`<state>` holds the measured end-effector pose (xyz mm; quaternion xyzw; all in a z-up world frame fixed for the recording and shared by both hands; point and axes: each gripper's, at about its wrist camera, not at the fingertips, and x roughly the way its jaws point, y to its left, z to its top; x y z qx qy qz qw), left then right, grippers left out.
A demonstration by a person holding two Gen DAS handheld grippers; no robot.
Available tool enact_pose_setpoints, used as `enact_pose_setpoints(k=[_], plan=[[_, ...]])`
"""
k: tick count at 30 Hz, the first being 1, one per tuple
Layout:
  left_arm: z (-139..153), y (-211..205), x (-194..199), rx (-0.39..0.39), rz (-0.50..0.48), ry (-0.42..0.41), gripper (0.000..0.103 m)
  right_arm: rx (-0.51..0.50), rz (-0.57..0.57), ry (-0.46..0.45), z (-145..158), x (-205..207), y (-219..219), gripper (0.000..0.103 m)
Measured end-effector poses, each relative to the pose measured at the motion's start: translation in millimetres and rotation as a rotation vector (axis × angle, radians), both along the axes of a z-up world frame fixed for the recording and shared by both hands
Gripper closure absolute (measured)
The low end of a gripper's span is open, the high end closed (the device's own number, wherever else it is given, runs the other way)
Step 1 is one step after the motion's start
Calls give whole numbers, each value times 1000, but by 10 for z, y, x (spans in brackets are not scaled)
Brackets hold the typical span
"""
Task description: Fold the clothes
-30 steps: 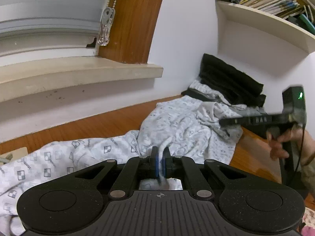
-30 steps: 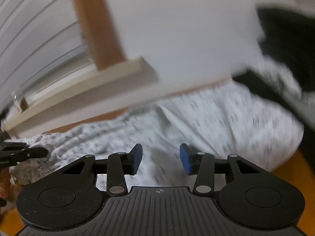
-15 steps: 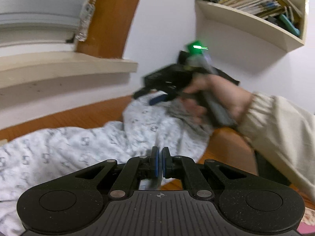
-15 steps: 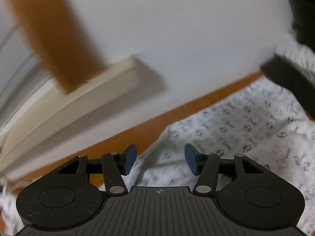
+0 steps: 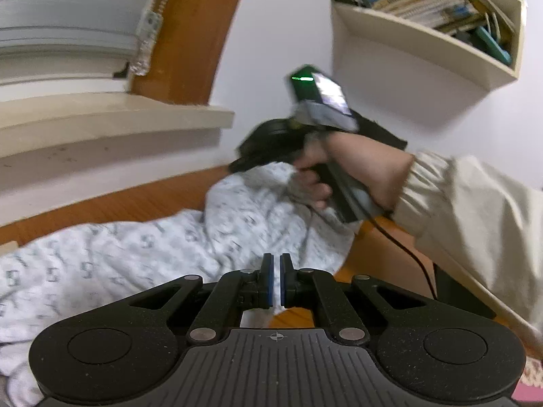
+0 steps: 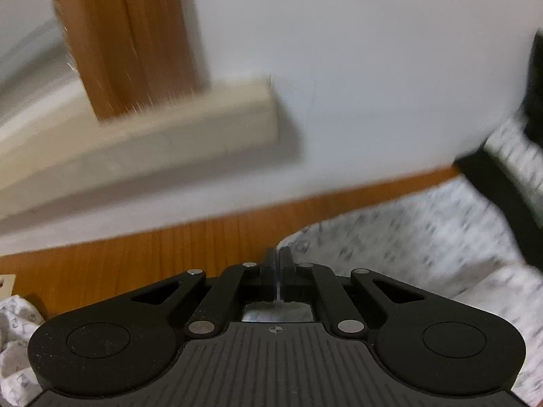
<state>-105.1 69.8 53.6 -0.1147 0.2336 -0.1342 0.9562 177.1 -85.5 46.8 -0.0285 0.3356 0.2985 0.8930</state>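
Note:
A white garment with a grey print (image 5: 152, 254) lies crumpled across the wooden table (image 6: 135, 257). My left gripper (image 5: 275, 281) is shut on a near fold of it, and white cloth shows between the pads. A hand (image 5: 342, 159) holds my right gripper at the garment's far end. In the right wrist view my right gripper (image 6: 279, 271) is shut with a thin white edge of the garment (image 6: 407, 247) pinched between its fingers. In the left wrist view its fingertips are blurred and hidden against dark cloth.
A pile of black clothing (image 5: 383, 129) sits against the wall behind the hand. A pale window sill (image 5: 101, 118) and a wooden frame (image 5: 190, 34) stand at the left. A wall shelf of books (image 5: 424, 10) hangs above. A black cable (image 5: 407, 251) trails below a beige sleeve (image 5: 475, 210).
My right gripper went from open to shut on the garment's far edge after swinging left across the table. My left gripper stayed shut on the cloth.

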Motion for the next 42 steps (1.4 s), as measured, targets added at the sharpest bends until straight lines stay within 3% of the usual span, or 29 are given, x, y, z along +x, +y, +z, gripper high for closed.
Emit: enact_pose_setpoints(k=[3, 9, 13, 22, 26, 27, 28, 30, 37, 42], plan=[[75, 126, -56, -26, 38, -33, 97, -12, 5, -59, 114, -77, -49, 100], [171, 292, -135, -53, 90, -60, 97, 113, -37, -208, 866, -324, -842, 100], [200, 385, -135, -62, 127, -65, 97, 164, -58, -272, 1182, -492, -1463, 100], [260, 590, -131, -79, 210, -73, 97, 81, -96, -187, 516, -625, -2115, 97], [218, 592, -88, -55, 227, -50, 97, 74, -98, -131, 269, -498, -2079, 94], [211, 591, -83, -50, 230, -48, 90, 75, -92, -119, 224, -470, -2027, 90], [205, 589, -79, -45, 233, -46, 73, 76, -85, -107, 178, -442, -1974, 82], [194, 573, -75, -29, 240, -48, 60, 71, -72, -90, 96, -425, -1886, 74], [112, 566, -38, 7, 258, -17, 60, 43, -28, -61, -72, -180, -1558, 45], [55, 578, -20, 19, 268, 1, 60, 28, -46, -21, -162, 89, -1392, 45]])
